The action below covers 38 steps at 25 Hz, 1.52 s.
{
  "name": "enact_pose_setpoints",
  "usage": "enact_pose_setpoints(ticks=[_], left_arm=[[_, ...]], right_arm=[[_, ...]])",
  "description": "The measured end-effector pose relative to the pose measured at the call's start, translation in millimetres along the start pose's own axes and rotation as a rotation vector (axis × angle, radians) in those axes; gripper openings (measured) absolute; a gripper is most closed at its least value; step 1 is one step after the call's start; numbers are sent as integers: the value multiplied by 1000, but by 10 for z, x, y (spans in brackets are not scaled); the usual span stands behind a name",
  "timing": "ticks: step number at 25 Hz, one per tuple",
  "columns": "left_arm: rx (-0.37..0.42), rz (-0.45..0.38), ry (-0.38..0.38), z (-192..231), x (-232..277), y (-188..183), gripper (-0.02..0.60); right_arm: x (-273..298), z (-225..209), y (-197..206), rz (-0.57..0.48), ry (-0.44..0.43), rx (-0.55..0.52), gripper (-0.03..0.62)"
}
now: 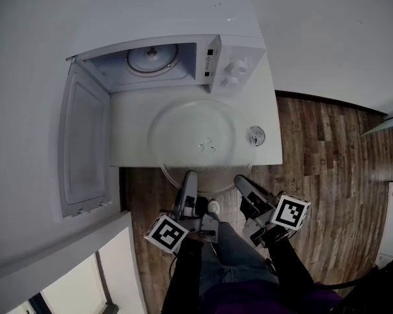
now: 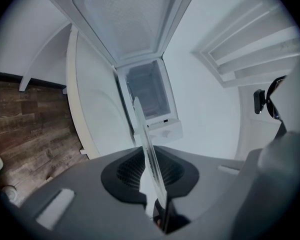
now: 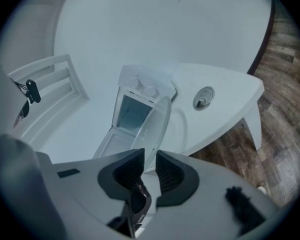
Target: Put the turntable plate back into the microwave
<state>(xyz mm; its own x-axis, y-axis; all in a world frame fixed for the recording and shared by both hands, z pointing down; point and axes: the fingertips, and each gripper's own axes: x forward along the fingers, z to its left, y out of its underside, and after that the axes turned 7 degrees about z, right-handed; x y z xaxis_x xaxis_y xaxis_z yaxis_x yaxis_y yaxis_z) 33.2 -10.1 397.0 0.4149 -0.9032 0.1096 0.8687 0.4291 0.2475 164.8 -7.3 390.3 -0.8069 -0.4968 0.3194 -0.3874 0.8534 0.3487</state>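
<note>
The clear glass turntable plate (image 1: 193,136) hangs flat over the white table (image 1: 265,106), in front of the white microwave (image 1: 232,61). The microwave's door (image 1: 85,142) swings wide to the left, and the cavity (image 1: 154,61) shows a round recess on its floor. My left gripper (image 1: 188,178) is shut on the plate's near rim, left of centre. My right gripper (image 1: 242,182) is shut on the same rim further right. In the left gripper view the plate (image 2: 149,154) runs edge-on between the pads of the left gripper (image 2: 150,171). In the right gripper view the plate (image 3: 155,126) rises from the right gripper (image 3: 147,169).
A small round metallic object (image 1: 256,135) lies on the table just right of the plate. Wooden floor (image 1: 327,169) spreads to the right and below the table. A white cabinet top (image 1: 59,254) sits at the lower left. The person's legs (image 1: 236,267) are below the grippers.
</note>
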Motion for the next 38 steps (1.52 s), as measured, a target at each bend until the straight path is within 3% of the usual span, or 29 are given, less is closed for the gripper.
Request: enact_pose_setpoints(ticks=[8, 15, 26, 38], left_arm=[[56, -61, -14, -83, -215, -309, 48], [12, -139, 58, -241, -215, -540, 48], [59, -171, 64, -218, -128, -826, 49], [36, -188, 73, -53, 78, -1086, 51]], right_arm=[[200, 305, 17, 31, -56, -49, 72], [389, 475, -32, 52, -109, -73, 74], [685, 549, -156, 73, -143, -123, 75], [1003, 517, -321, 55, -132, -150, 77]])
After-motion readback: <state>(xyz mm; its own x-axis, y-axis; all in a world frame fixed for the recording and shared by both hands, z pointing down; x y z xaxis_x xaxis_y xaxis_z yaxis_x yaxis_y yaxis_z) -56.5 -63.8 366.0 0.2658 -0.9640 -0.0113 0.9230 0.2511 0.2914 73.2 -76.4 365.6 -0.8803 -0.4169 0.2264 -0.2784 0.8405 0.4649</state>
